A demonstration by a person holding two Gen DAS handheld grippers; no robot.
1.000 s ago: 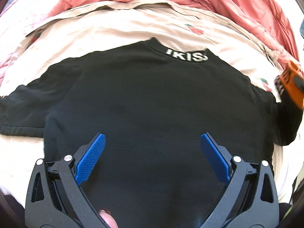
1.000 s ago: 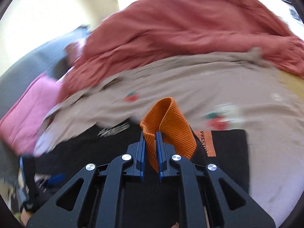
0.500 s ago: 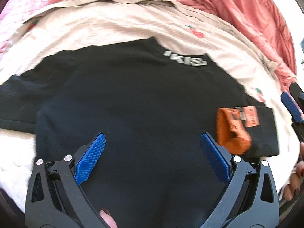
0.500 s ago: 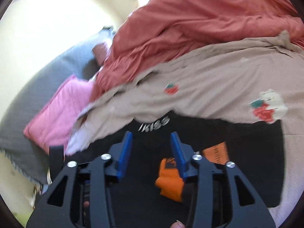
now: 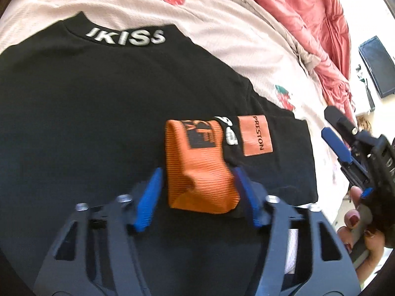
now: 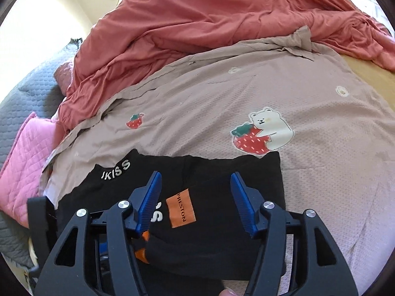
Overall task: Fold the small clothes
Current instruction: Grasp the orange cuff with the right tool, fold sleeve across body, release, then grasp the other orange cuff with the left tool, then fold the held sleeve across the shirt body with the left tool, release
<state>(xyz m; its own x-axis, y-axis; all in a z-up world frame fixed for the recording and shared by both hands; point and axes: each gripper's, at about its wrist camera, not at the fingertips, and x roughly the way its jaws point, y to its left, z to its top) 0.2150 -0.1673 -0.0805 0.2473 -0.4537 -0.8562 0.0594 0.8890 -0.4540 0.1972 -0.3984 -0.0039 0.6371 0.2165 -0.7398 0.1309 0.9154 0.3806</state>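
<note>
A black shirt (image 5: 86,98) with white "IKISS" lettering (image 5: 126,37) on its collar lies flat on the bed. Its right sleeve is folded in over the body and ends in an orange ribbed cuff (image 5: 197,148) beside an orange "PRESTON" patch (image 5: 255,135). My left gripper (image 5: 197,172) is closing with the cuff between its jaws; a small gap shows at the left pad. My right gripper (image 6: 195,176) hovers over the folded sleeve and the patch (image 6: 181,211); its jaws are opening with nothing between them. It also shows at the right edge (image 5: 340,148), with a hand behind it.
A beige strawberry-print cover (image 6: 222,98) lies under the shirt. A rumpled red duvet (image 6: 197,24) is heaped behind it. A pink quilted pillow (image 6: 24,160) and a grey quilt (image 6: 29,93) are at the left. A dark screen (image 5: 377,66) stands far right.
The right gripper carried the orange cuff inward, let it go on the shirt, and its jaws spread. The left gripper moved right to the cuff and its jaws narrowed around it.
</note>
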